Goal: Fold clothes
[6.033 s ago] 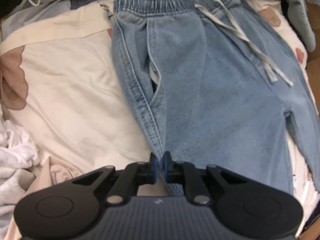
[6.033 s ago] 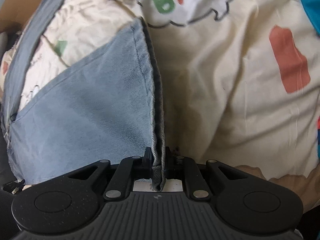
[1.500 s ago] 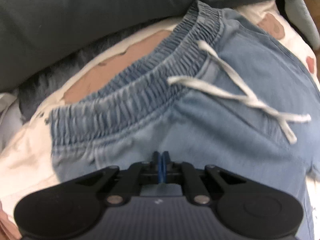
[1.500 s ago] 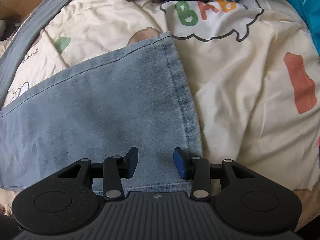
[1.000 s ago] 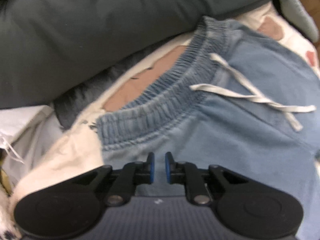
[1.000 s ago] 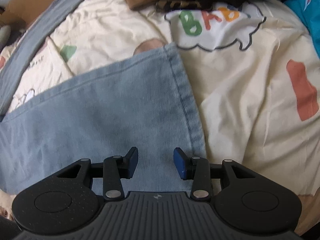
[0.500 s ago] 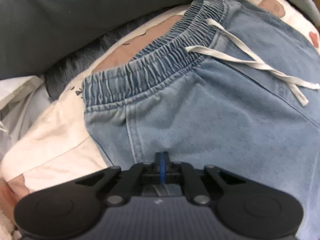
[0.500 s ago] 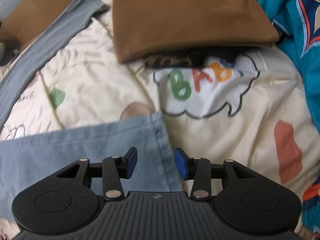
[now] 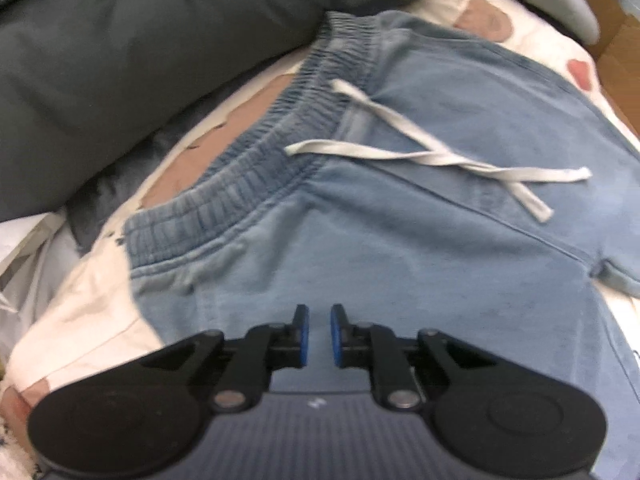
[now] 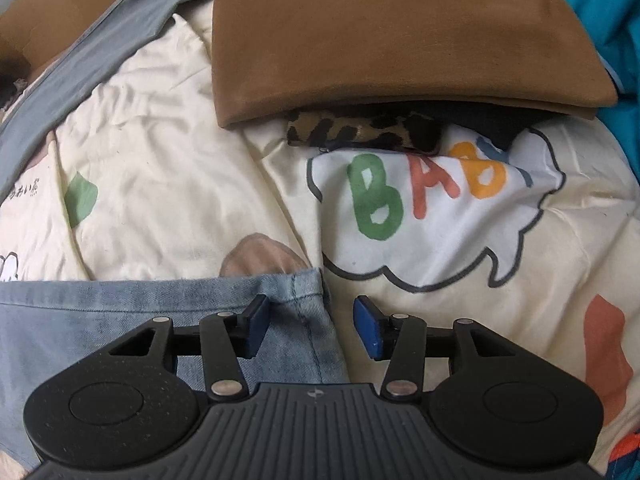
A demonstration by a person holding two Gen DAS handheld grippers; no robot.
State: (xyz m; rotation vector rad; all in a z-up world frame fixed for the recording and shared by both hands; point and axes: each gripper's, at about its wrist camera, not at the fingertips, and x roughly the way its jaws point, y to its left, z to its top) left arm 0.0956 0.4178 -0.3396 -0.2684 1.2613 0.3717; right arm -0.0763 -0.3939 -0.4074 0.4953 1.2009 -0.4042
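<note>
Hovering left gripper (image 9: 318, 334): jaws a narrow gap apart, having just opened, nothing pinched, over the jeans (image 9: 420, 264) just below the waistband (image 9: 256, 184).
Jeans: spread flat on the cream bedcover (image 10: 168, 184), waistband at the far left, white drawstring (image 9: 420, 152) lying loose across the front.
Right gripper (image 10: 308, 326): jaws about half open, empty, straddling the hem corner of the trouser leg (image 10: 296, 304).
Far side: brown folded cloth (image 10: 392, 36) on a leopard-print piece (image 10: 360, 130); dark grey cushion (image 9: 132, 68) beyond the waistband.
</note>
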